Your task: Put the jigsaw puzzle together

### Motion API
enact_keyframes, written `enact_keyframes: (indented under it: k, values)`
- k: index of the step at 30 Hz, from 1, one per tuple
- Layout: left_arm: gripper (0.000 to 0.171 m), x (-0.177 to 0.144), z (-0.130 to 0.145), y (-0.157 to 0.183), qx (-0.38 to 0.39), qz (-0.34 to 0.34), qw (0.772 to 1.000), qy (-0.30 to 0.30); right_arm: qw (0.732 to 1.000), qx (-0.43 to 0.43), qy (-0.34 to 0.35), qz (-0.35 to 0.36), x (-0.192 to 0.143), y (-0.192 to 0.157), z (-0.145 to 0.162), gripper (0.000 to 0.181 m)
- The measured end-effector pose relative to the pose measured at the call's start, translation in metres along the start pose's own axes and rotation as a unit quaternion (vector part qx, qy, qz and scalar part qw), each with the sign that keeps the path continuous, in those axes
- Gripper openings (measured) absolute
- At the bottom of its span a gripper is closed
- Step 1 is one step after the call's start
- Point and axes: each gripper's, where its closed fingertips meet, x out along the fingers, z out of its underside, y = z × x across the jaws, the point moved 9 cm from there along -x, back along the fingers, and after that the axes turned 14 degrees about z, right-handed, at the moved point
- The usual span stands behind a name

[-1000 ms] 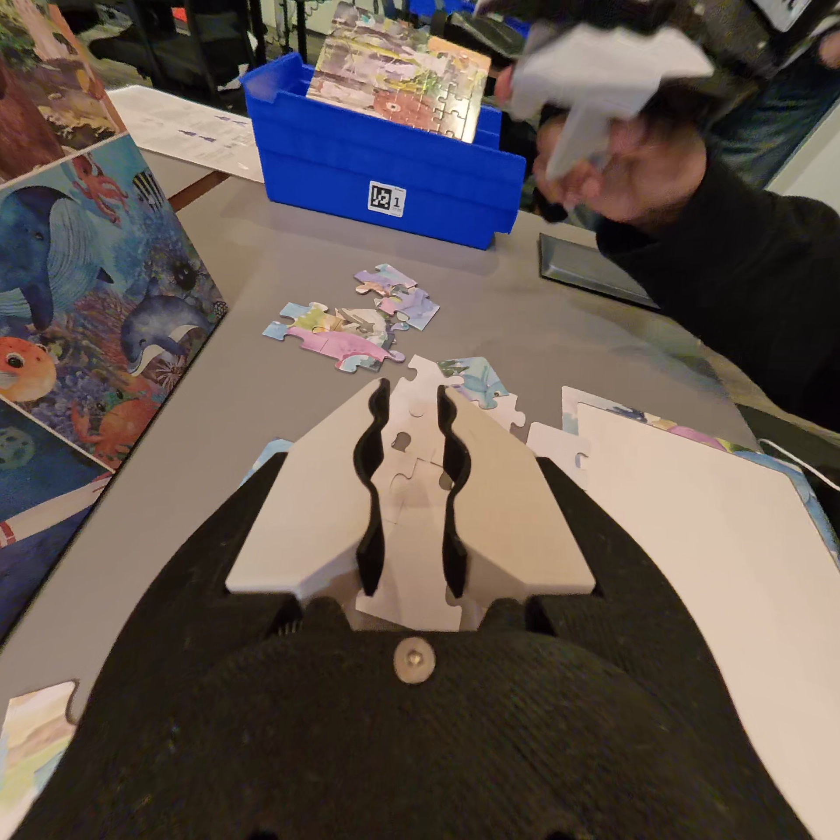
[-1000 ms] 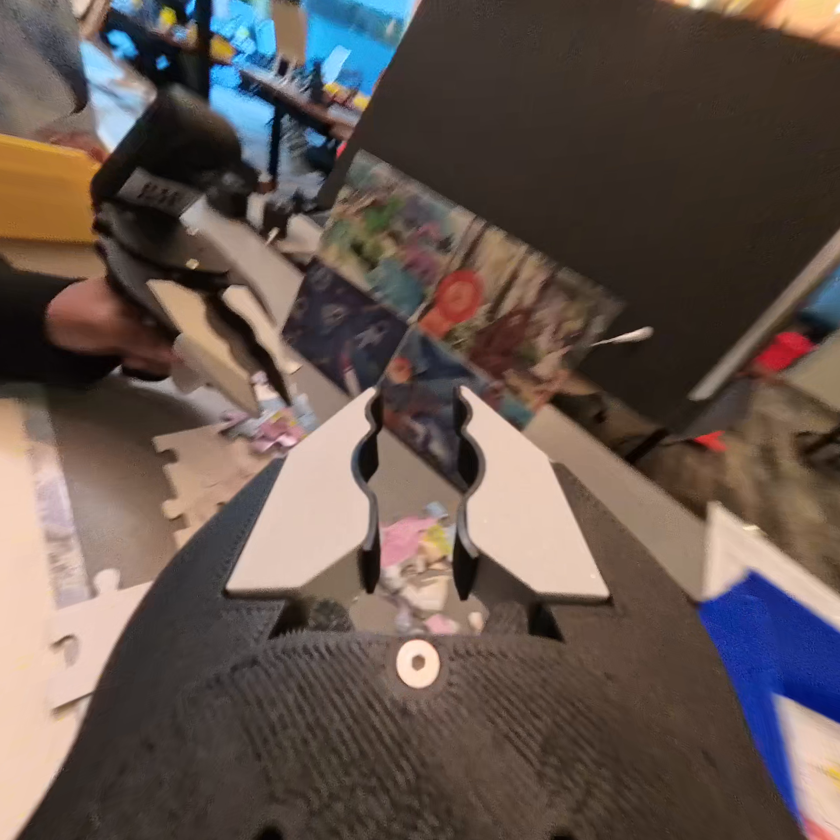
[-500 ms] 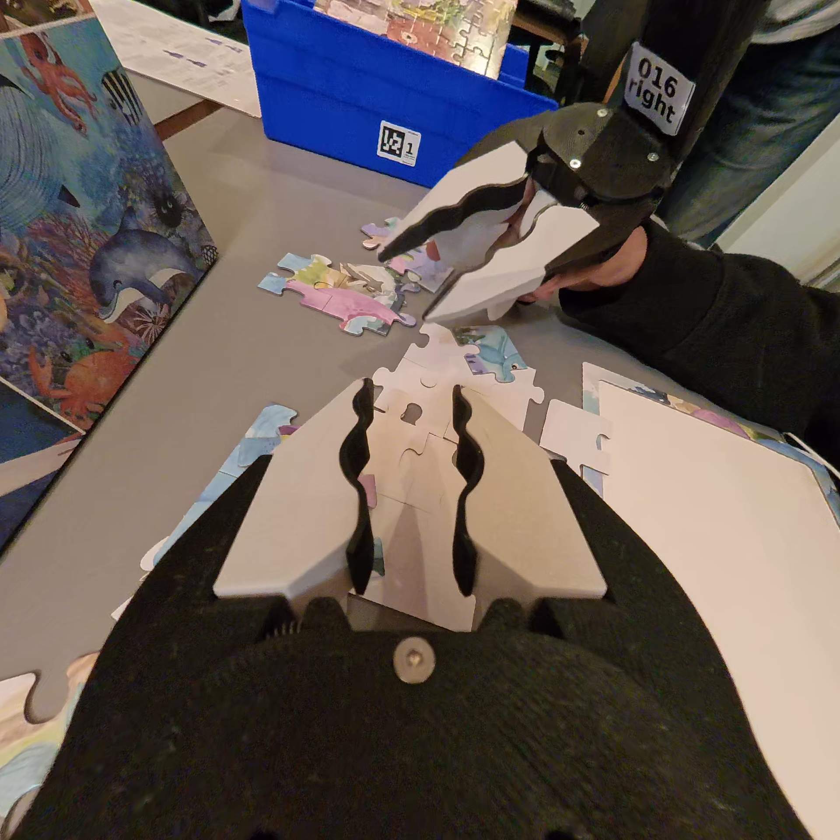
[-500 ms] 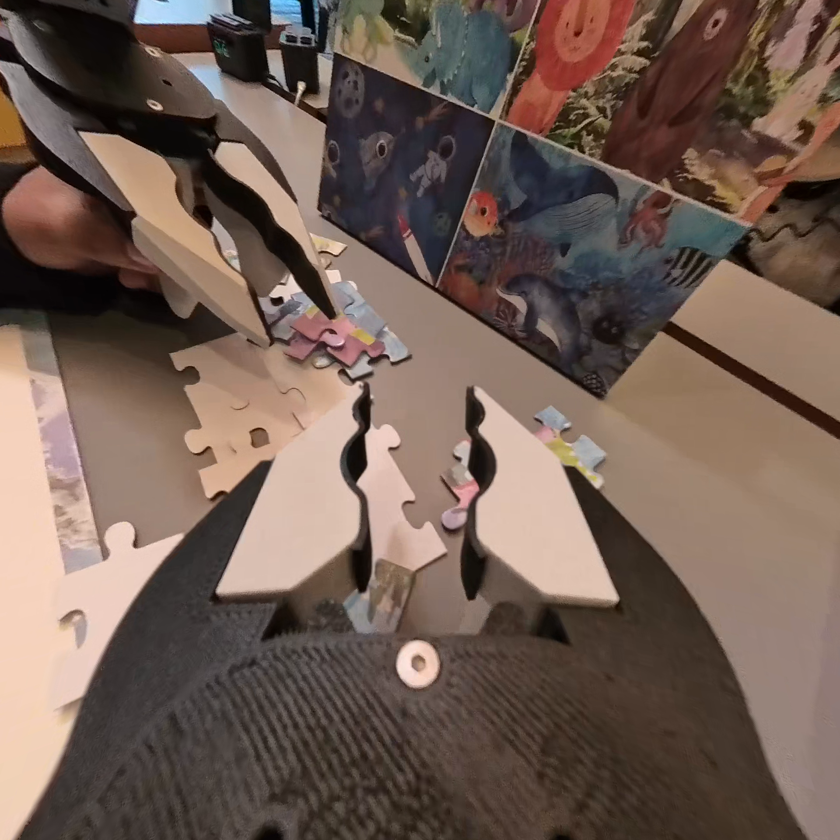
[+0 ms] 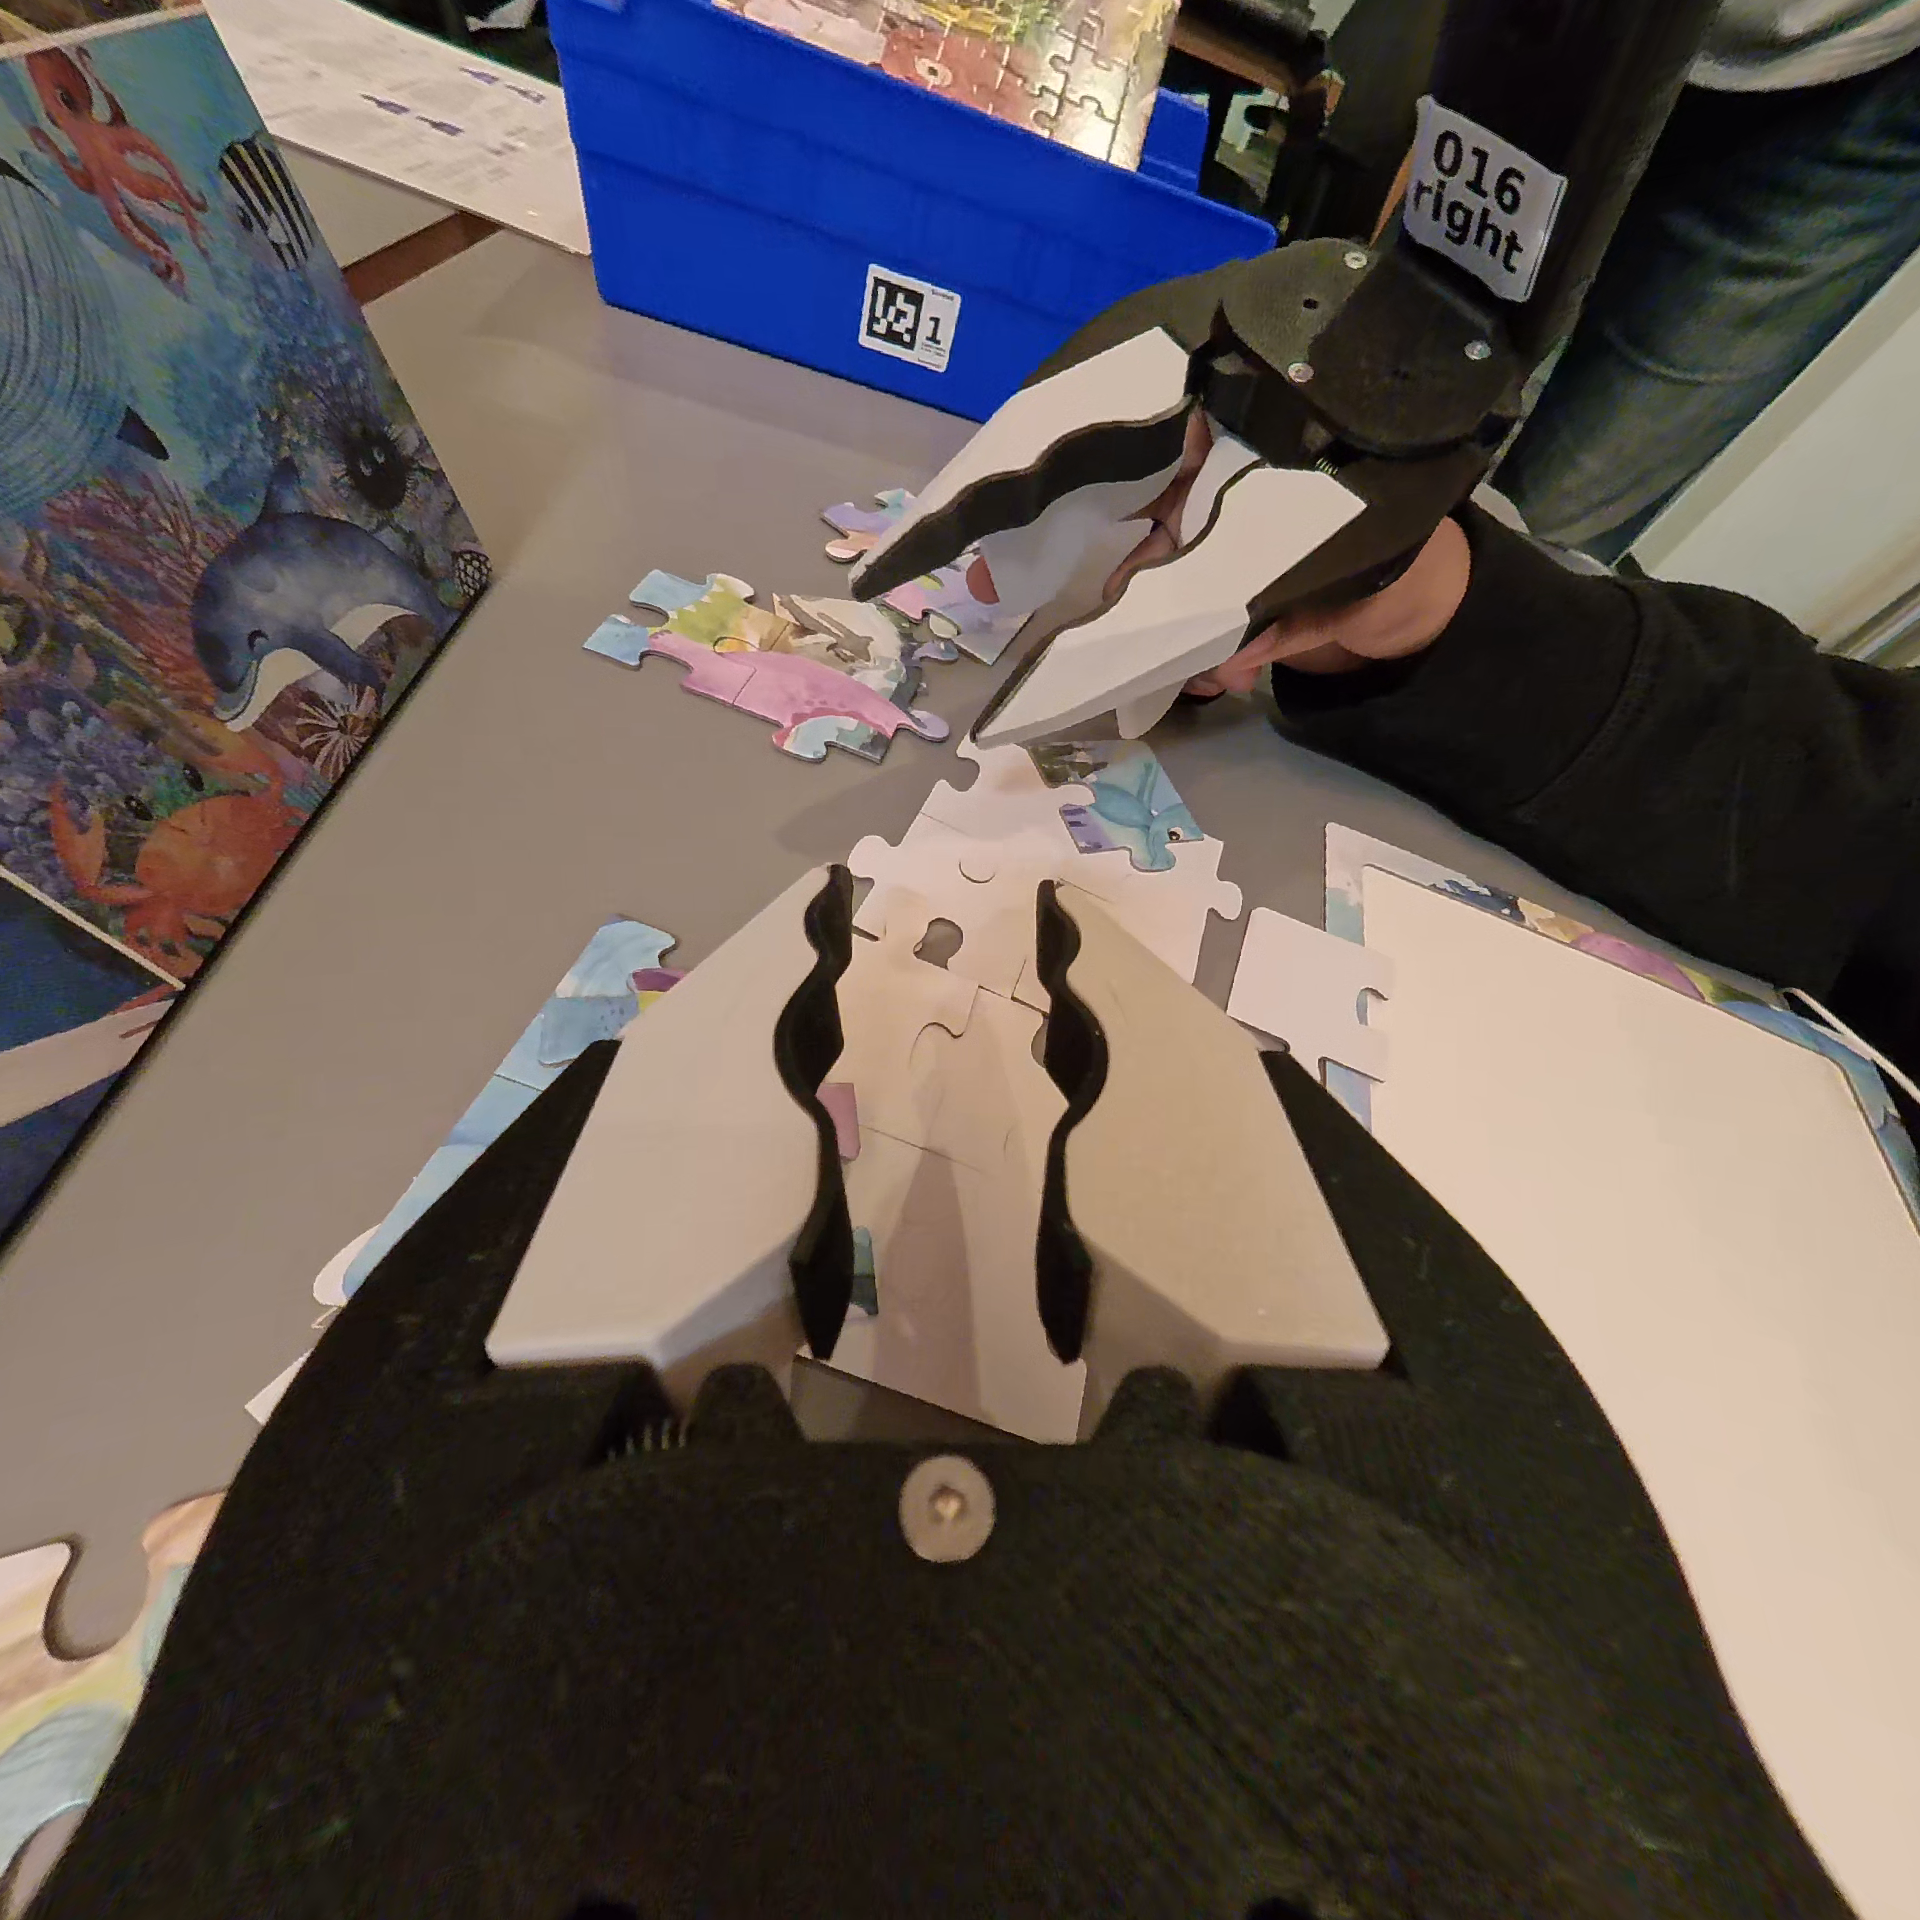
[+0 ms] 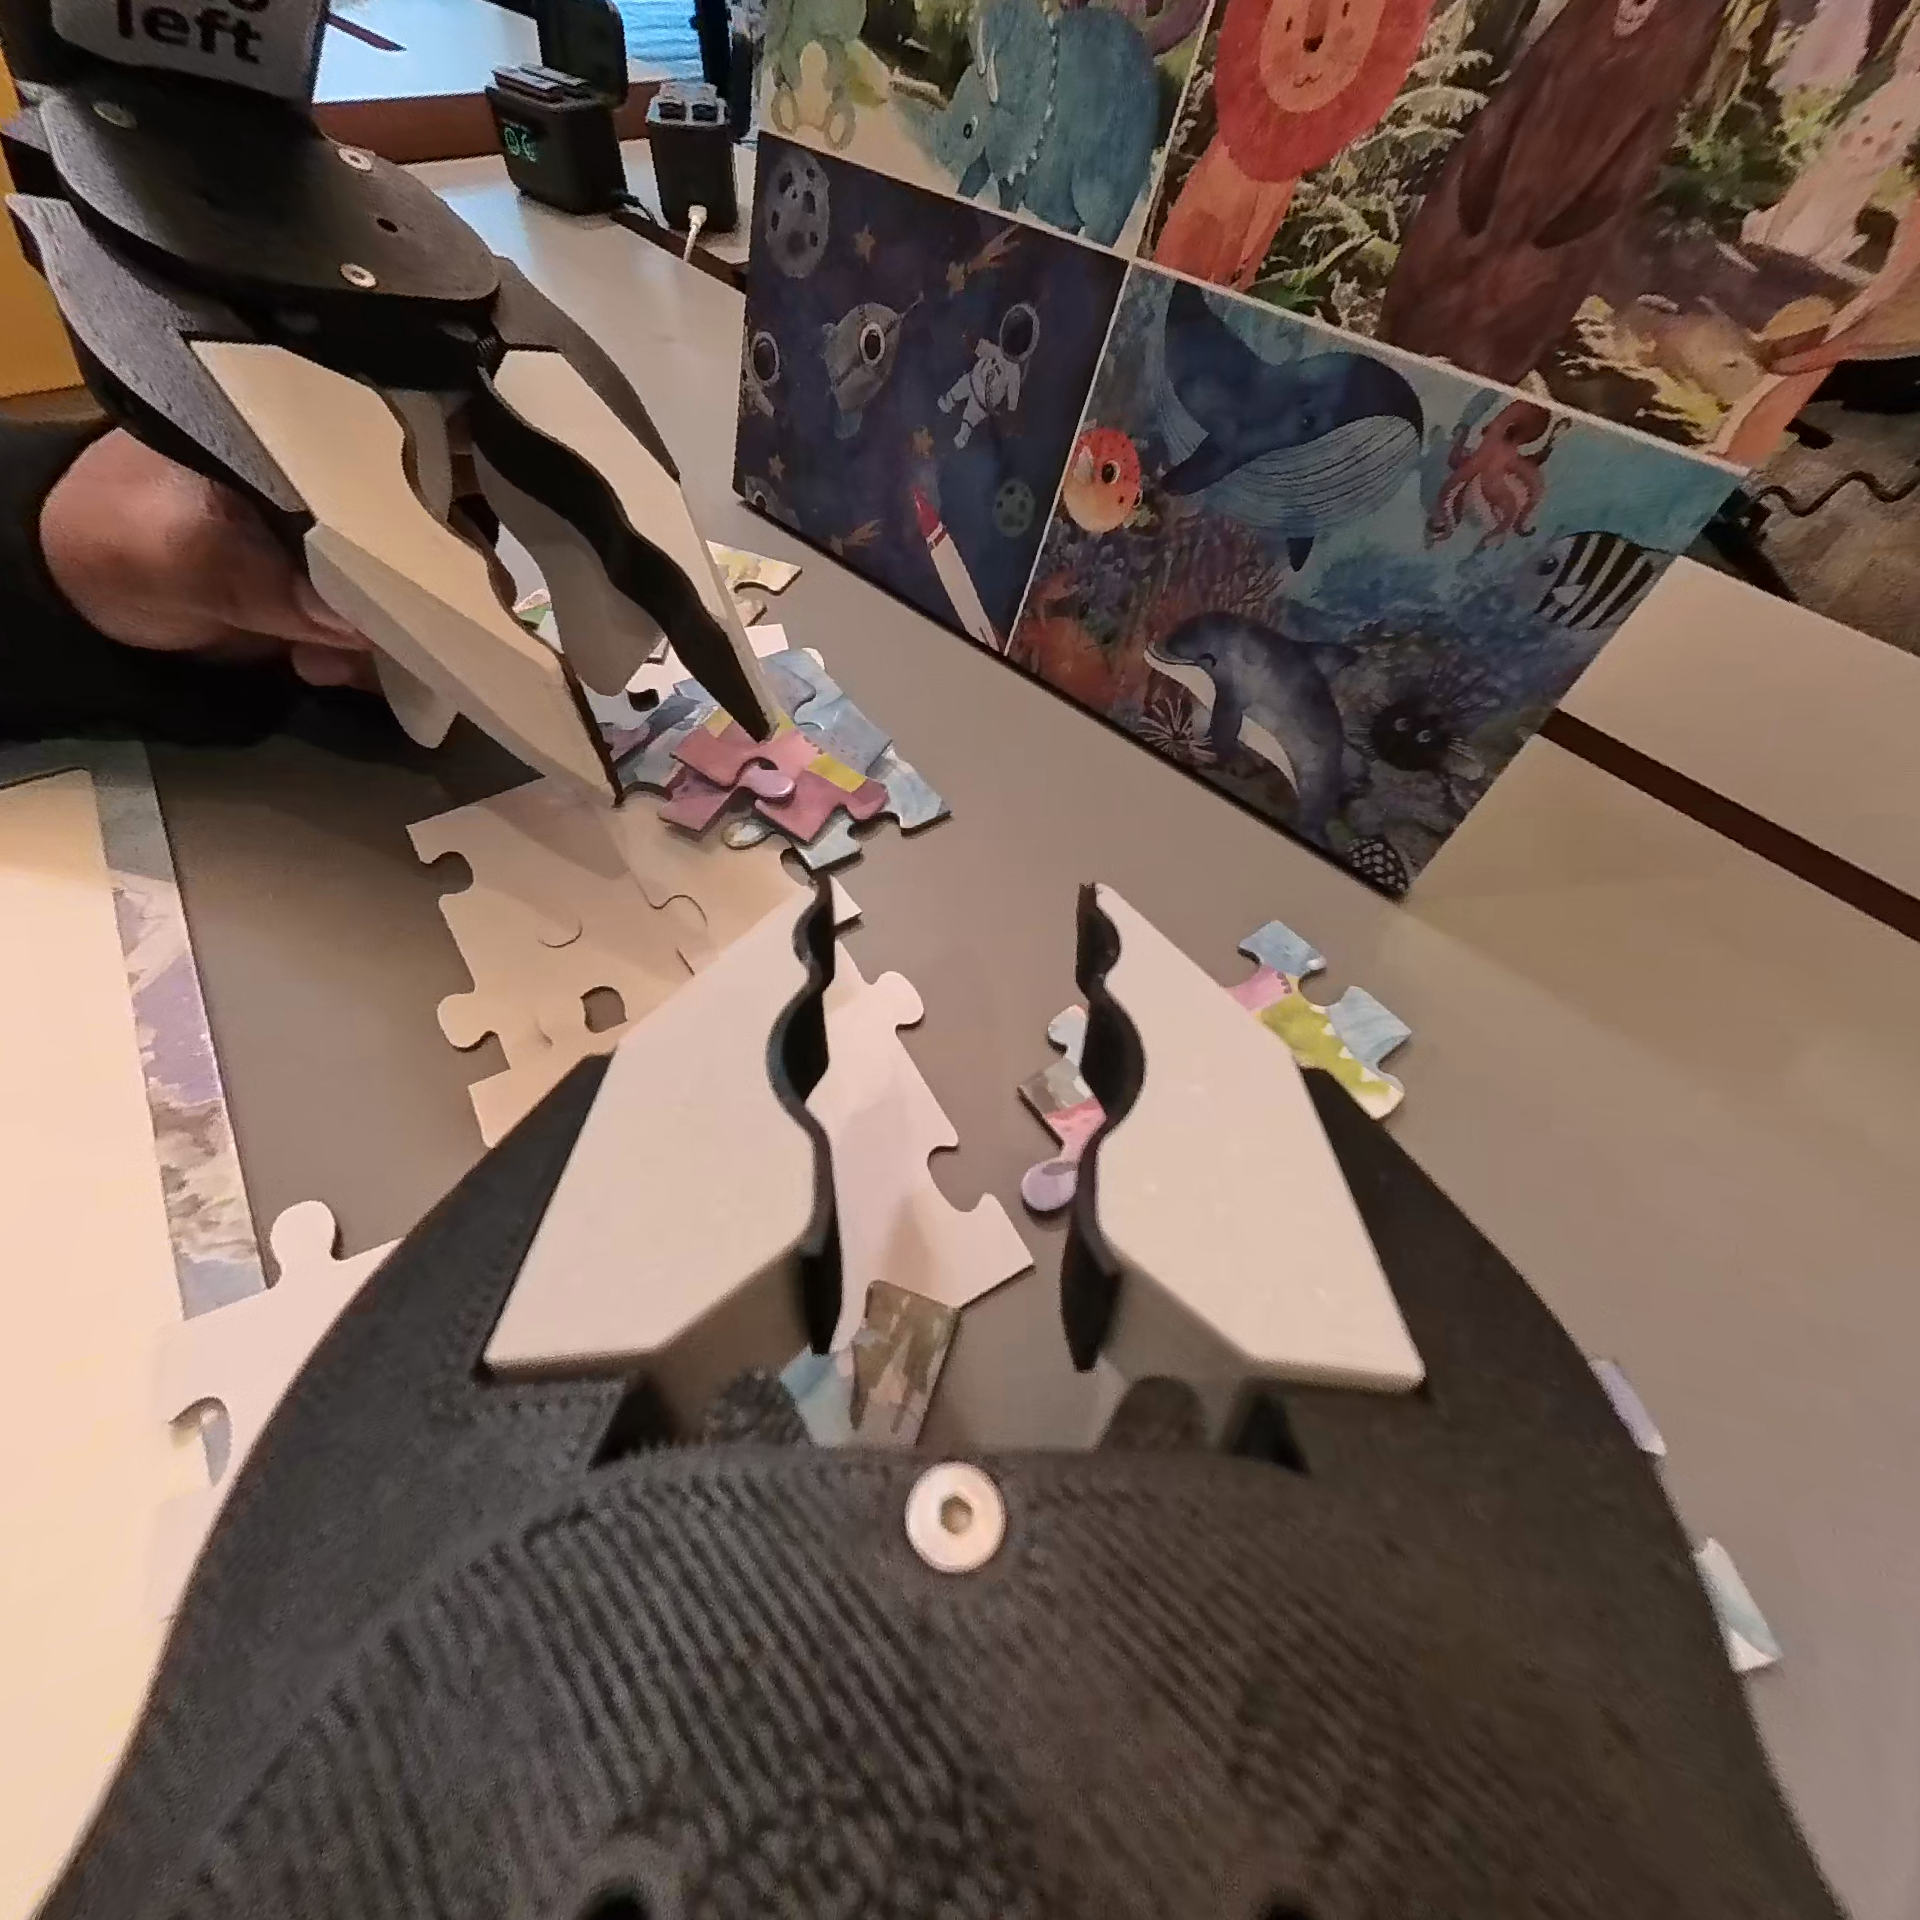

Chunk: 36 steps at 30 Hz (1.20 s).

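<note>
Puzzle pieces (image 5: 977, 997) lie face-down in a joined white cluster on the grey surface (image 5: 540, 831), under your left tool (image 5: 940, 904), its jaws parted and empty. Your right tool (image 6: 956, 914) gapes too, above one loose white piece (image 6: 894, 1132). One blue bin (image 5: 831, 197) holds an assembled puzzle board (image 5: 1029, 62).

Grey table (image 5: 582, 790); blue bin (image 5: 831, 218); pink-and-pastel joined puzzle pieces (image 5: 790, 675); white face-down pieces (image 6: 561, 914); black grippers with white fingers (image 5: 717, 1122).
</note>
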Motion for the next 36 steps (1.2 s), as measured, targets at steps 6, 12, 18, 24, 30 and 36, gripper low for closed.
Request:
enact_keyframes:
  k: [6,12,18,24,30,36]
  values:
    - [0.034,0.001,0.0,0.0,0.001,-0.003,1.0,-0.003,1.0,0.001,-0.004,-0.004,0.001,0.0,0.0,0.046]
    - [0.035,0.001,0.0,0.0,-0.001,-0.003,1.0,-0.003,0.999,0.007,-0.023,-0.021,0.003,-0.001,0.002,0.044]
    - [0.036,0.001,0.0,-0.001,-0.002,-0.003,1.0,-0.004,0.999,0.012,-0.025,-0.024,0.003,0.0,0.003,0.046]
    - [0.037,0.002,0.0,0.0,0.002,-0.007,1.0,-0.01,0.999,0.014,-0.027,-0.026,0.003,0.0,0.003,0.046]
    - [0.04,0.005,0.001,0.001,0.01,-0.011,1.0,-0.023,0.999,0.018,-0.026,-0.021,0.003,0.001,0.002,0.051]
    - [0.047,-0.009,-0.006,0.001,0.016,-0.03,0.999,0.0,0.999,0.043,-0.022,-0.023,-0.004,0.006,0.003,0.061]
